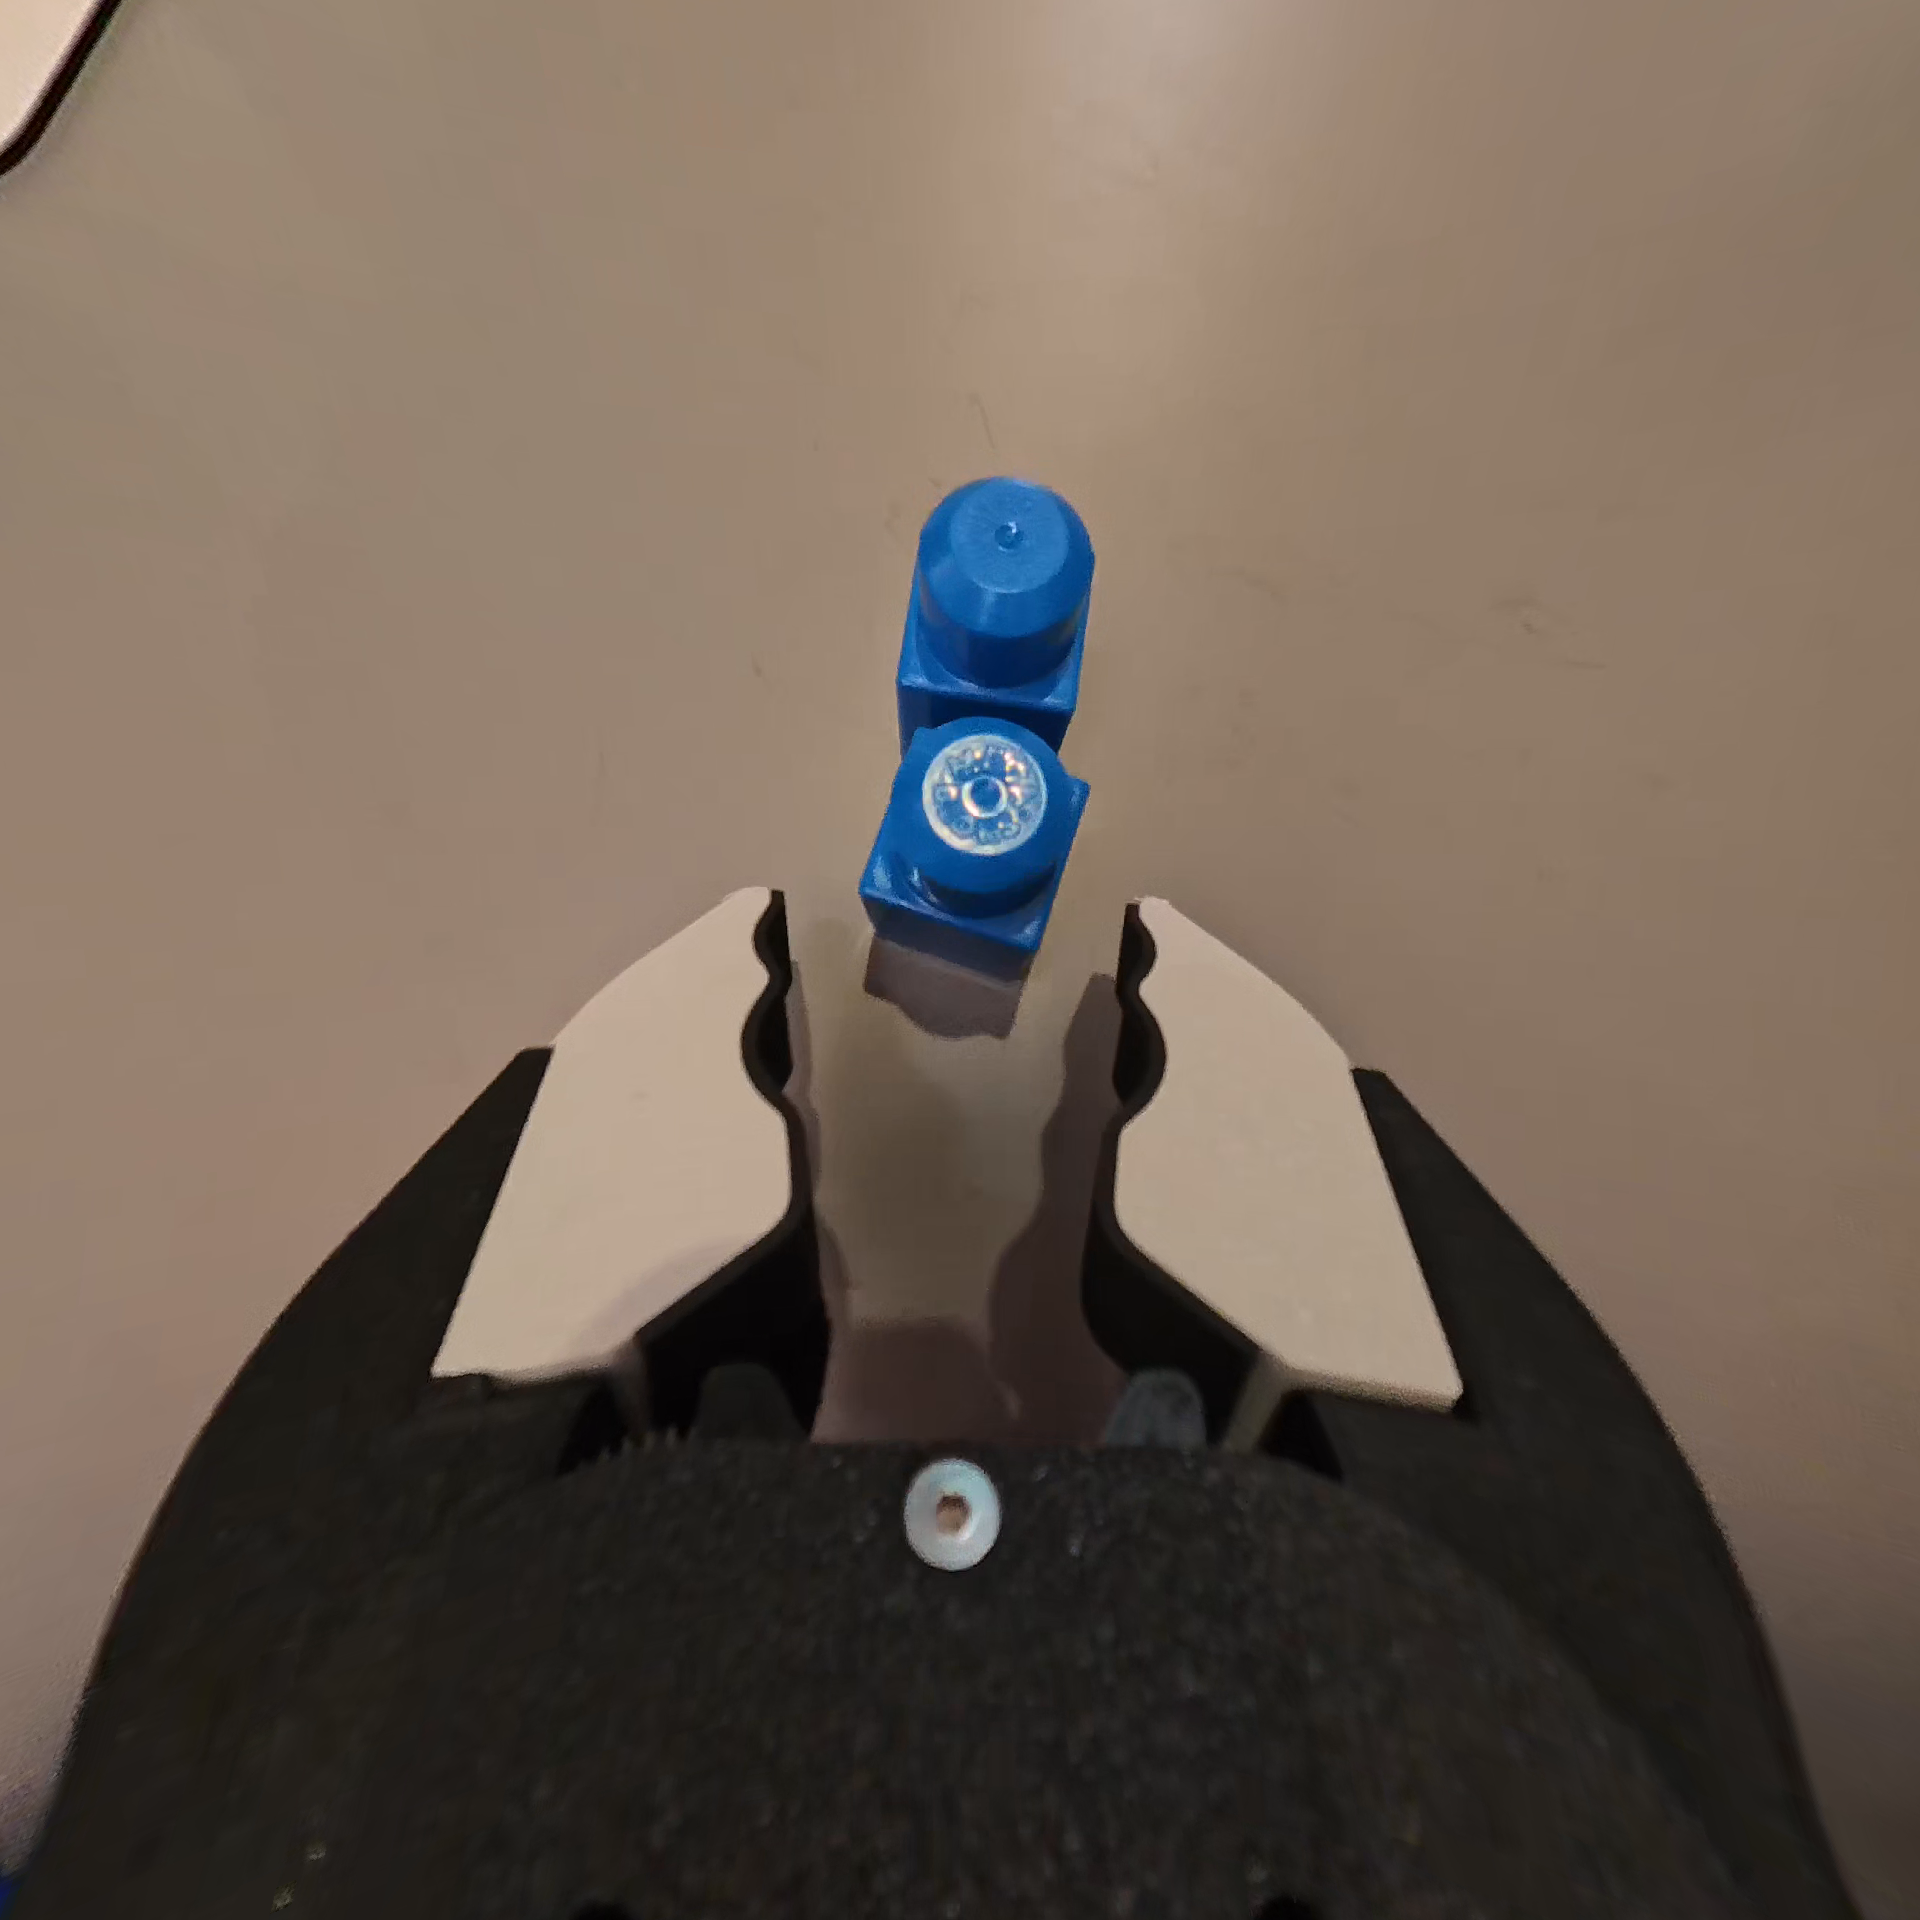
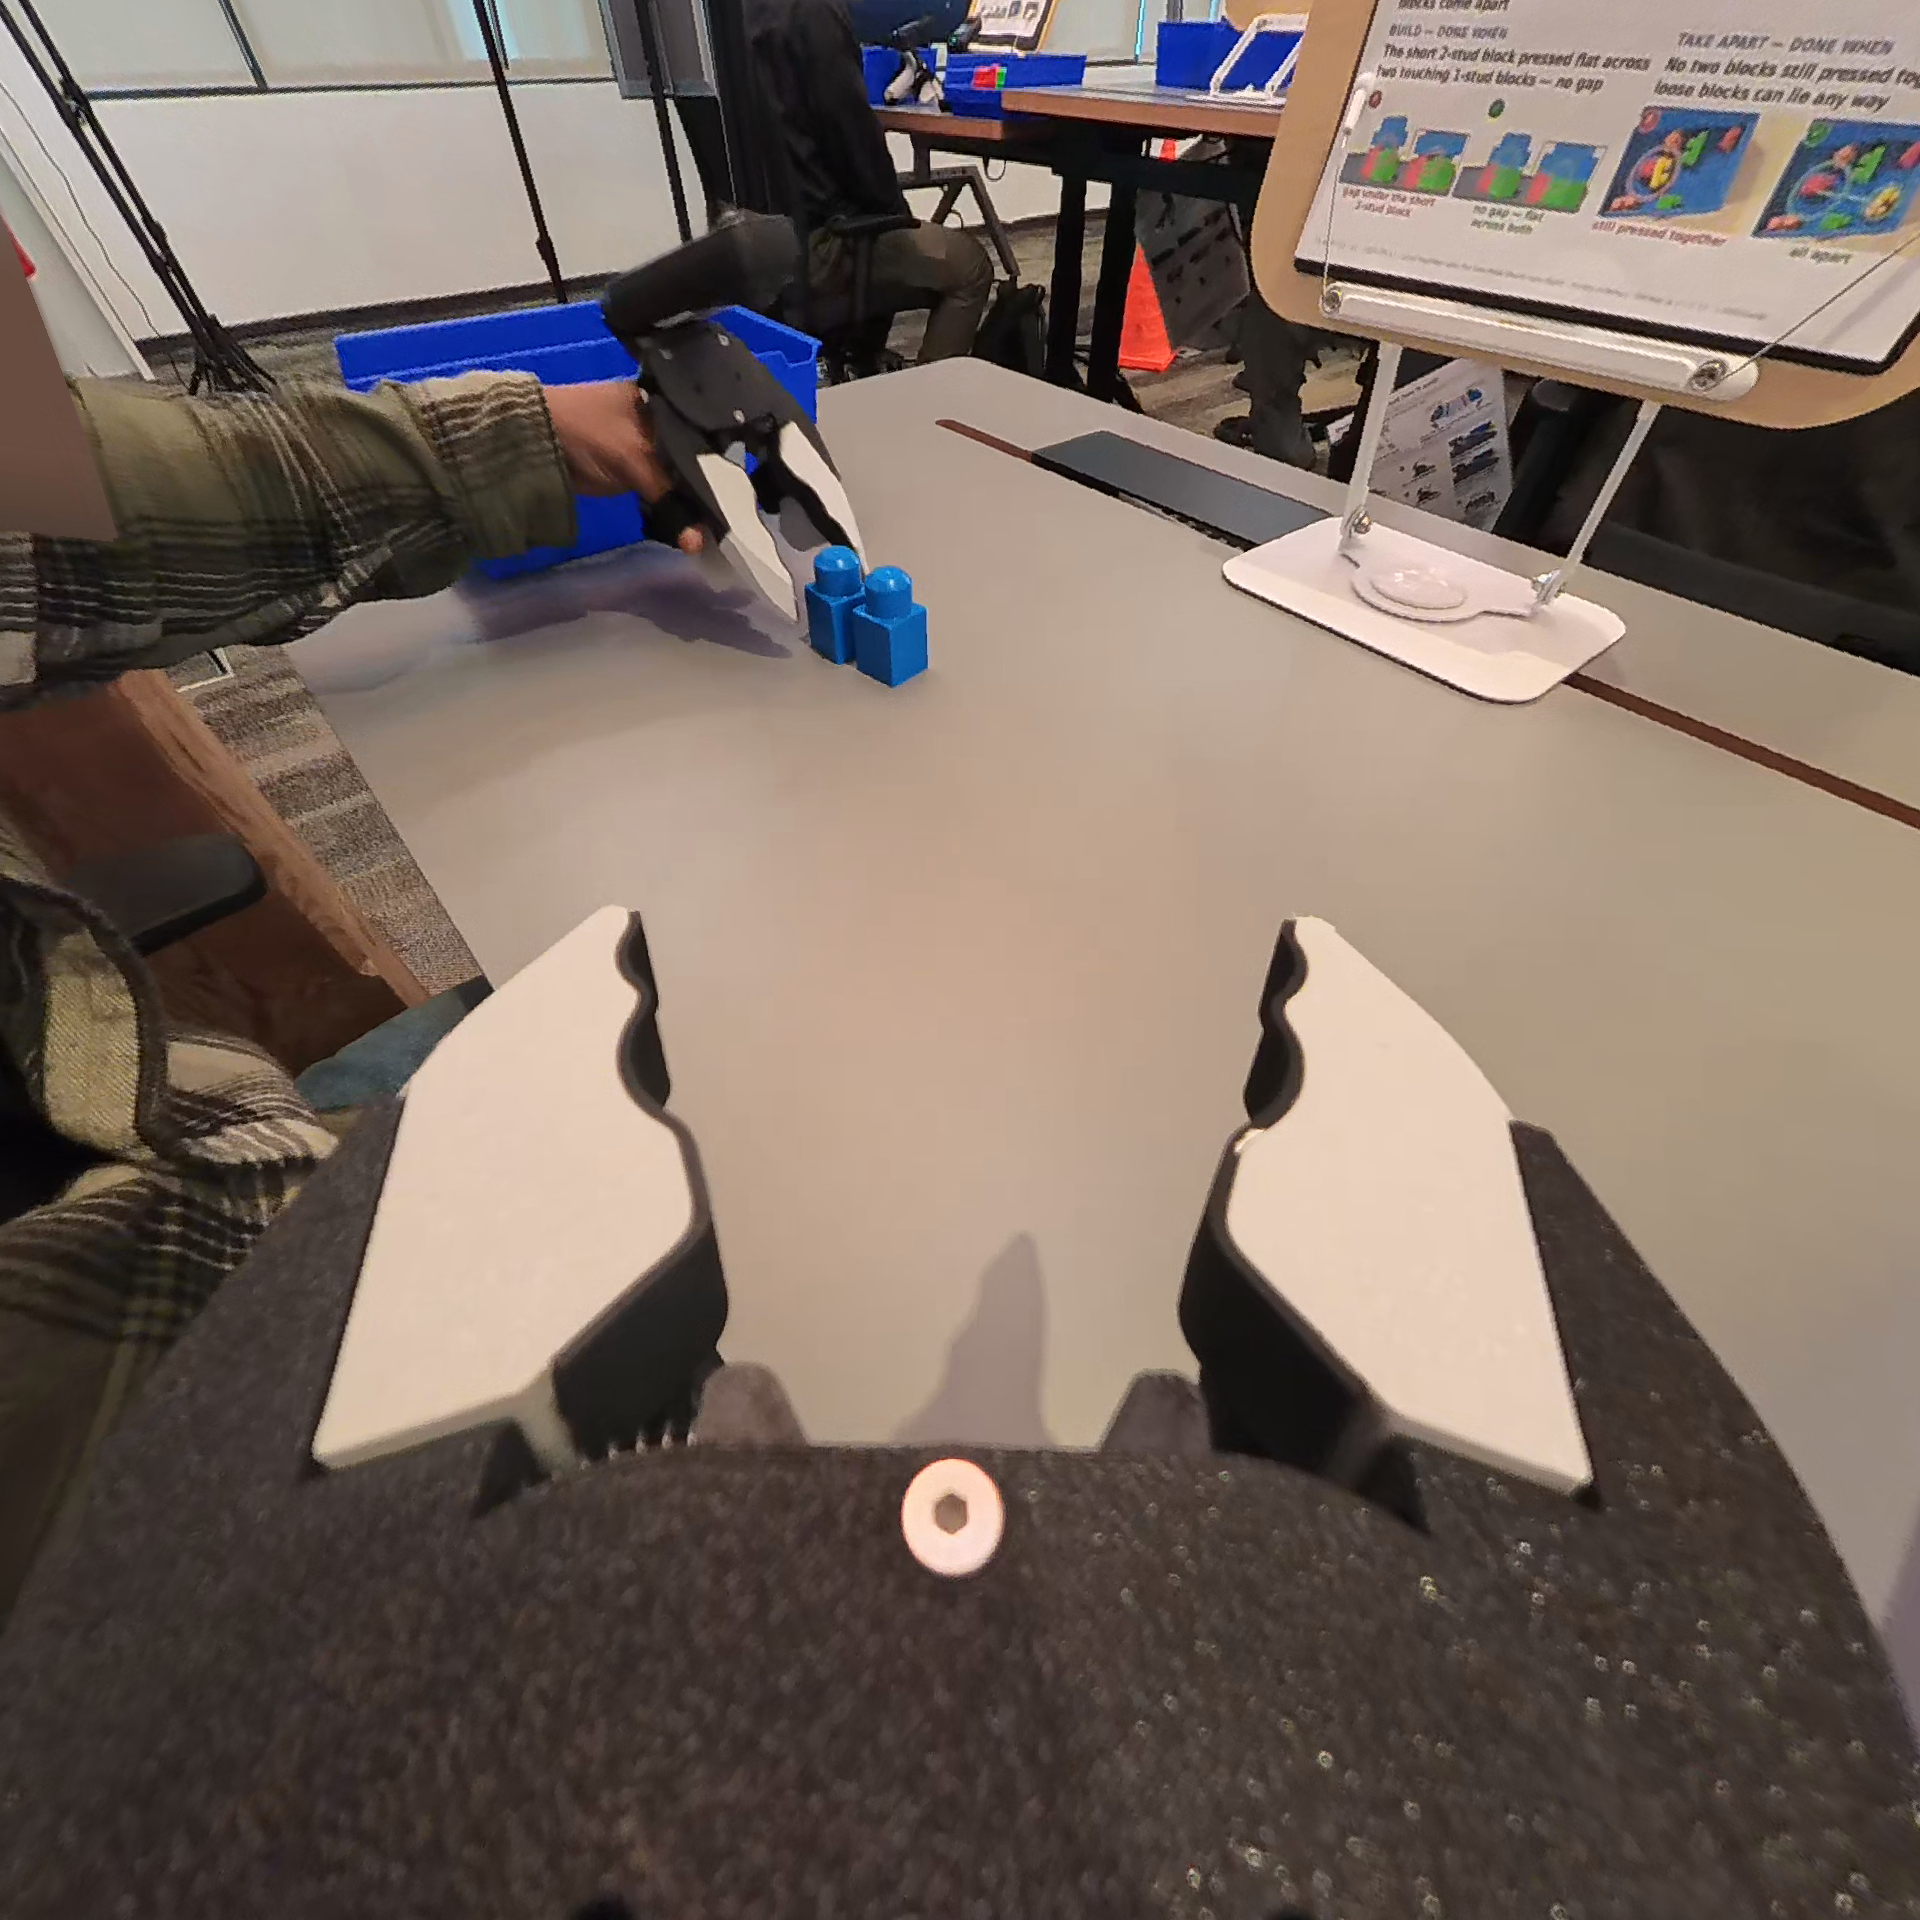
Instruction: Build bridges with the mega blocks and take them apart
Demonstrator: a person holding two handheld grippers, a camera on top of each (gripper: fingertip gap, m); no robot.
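right gripper (image 2: 961,940) hung above bare grey table (image 2: 1039,831), jaws wide, nothing between them. farther off, two blue one-stud blocks stood upright and touching: near block (image 1: 966,862), far block (image 1: 992,623). left gripper (image 1: 954,914) hovered just beside the near block, tilted down, jaws parted, gripping nothing. blue bin (image 2: 499,358) sat behind, document stand (image 2: 1423,613) to the right.

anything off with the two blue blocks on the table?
Slightly. The two blue one-stud blocks stand upright and side by side, but the near block is rotated a little against the far block, so their faces are not flush. Nothing is tipped or damaged. The left gripper is open just short of them; the right gripper is open and empty.
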